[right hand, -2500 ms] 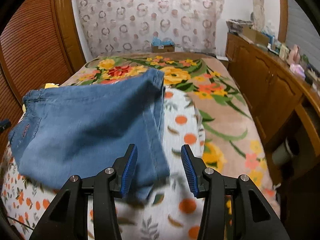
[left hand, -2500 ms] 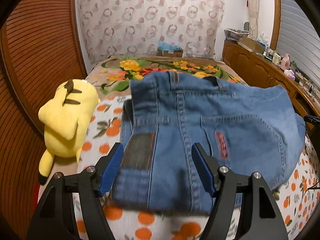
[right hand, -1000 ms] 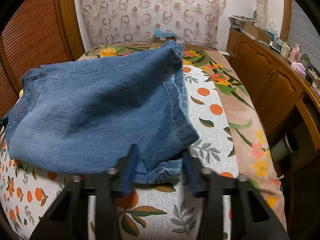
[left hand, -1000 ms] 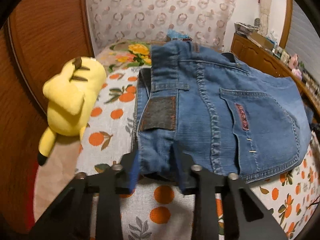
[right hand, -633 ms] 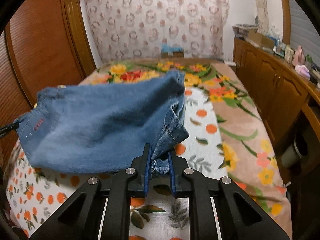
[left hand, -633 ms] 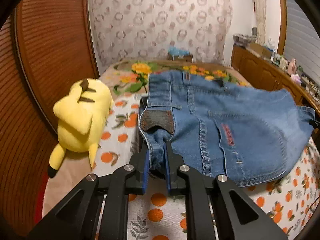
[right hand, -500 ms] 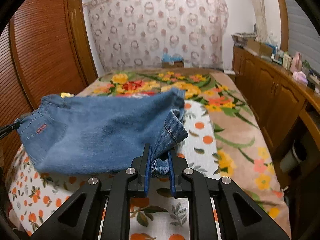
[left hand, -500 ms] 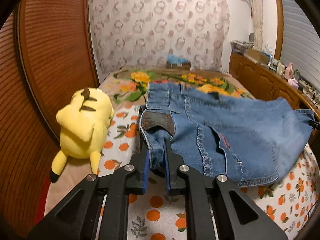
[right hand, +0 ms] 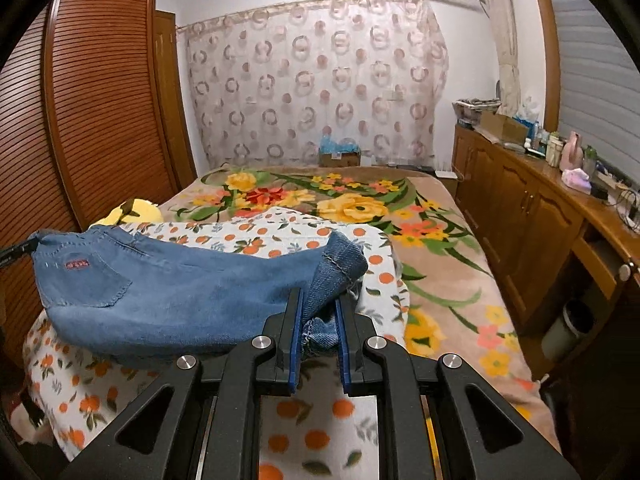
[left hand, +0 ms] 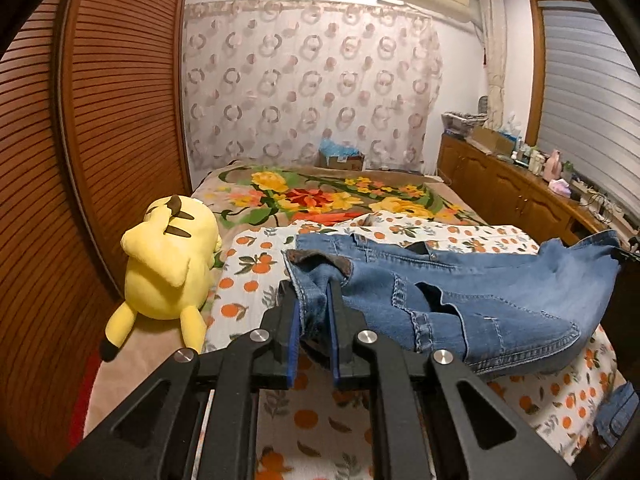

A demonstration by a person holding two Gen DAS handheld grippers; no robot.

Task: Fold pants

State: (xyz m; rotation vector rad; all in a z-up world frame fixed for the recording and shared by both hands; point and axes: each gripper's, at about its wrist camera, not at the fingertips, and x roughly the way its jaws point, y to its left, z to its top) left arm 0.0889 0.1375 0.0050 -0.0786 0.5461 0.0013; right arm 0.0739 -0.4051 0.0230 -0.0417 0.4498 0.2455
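my left gripper (left hand: pixel 314 312) is clamped on the waistband corner of the jeans (left hand: pixel 480 292), right by the dark leather patch, and my right gripper (right hand: pixel 318 320) is pinched onto a bunched hem at the other end. between the two, the denim hangs in a shallow sag above the orange-print sheet (left hand: pixel 256 276) on the bed, back pocket facing up in the right wrist view. the yellow plush toy (left hand: pixel 168 264) lies just beside the sheet's left edge, clear of the cloth.

i judge this to be the lift-and-carry part of a fold: both ends are gripped and raised, and nothing has been laid over yet. a further scrap of denim shows at the lower right in the left wrist view; i cannot tell whether it belongs to this pair.

the next move, as i read it, calls for bringing both ends over together at an even height, so the fabric doubles onto itself with edges lined up. both grips must hold firm until the cloth rests flat, since a slack middle could drag and wrinkle the sheet.
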